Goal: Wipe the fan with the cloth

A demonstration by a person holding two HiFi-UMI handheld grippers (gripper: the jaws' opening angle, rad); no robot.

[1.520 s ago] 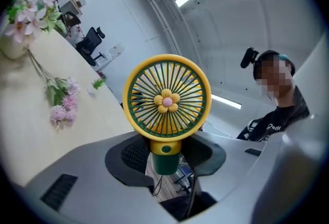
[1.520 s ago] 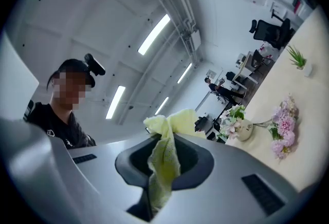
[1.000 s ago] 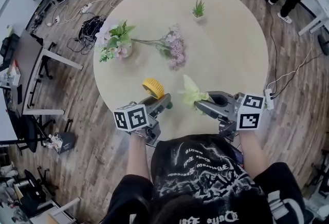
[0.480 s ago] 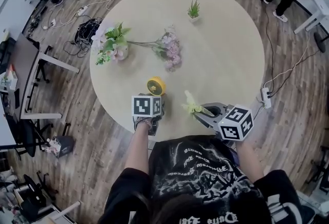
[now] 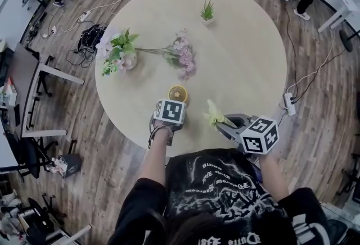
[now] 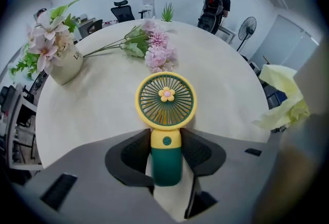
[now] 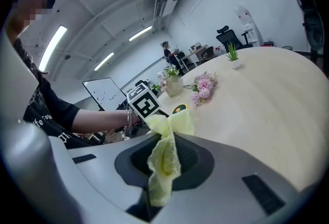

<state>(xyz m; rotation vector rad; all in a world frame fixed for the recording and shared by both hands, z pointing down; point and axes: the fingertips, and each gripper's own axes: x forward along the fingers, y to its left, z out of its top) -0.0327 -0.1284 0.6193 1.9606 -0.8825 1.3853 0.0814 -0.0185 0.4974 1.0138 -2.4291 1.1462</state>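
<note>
At the left of the round pale beige table (image 5: 247, 58) stands a cream ceramic vase of pink and white flowers with green leaves (image 5: 119, 51). Just right of it a loose sprig of pink and lilac blossoms (image 5: 183, 59) lies flat on the tabletop, its stem pointing towards the vase. Nearer the person, by the table's front edge, the left gripper (image 6: 165, 155) points steeply down, with its marker cube uppermost in the head view. Its two dark padded jaws are clamped on the handle of a small yellow and dark green handheld fan (image 6: 165, 100), one pad on each side. The fan's round yellow grille has a small flower at its hub. It juts past the jaw tips and faces up, close over the tabletop; whether it touches the table cannot be told. Near the table's far edge stands a tiny green plant in a white pot (image 5: 207, 12). Right of the fan and apart from it, a crumpled pale yellow cloth (image 5: 214, 115) is pinched in the jaws of the right gripper (image 7: 163, 160). One end spreads beyond the tips and the other hangs down between the jaws. This gripper slopes gently down over the front edge. On the wooden floor right of the table lies a white power strip (image 5: 289, 104)
</note>
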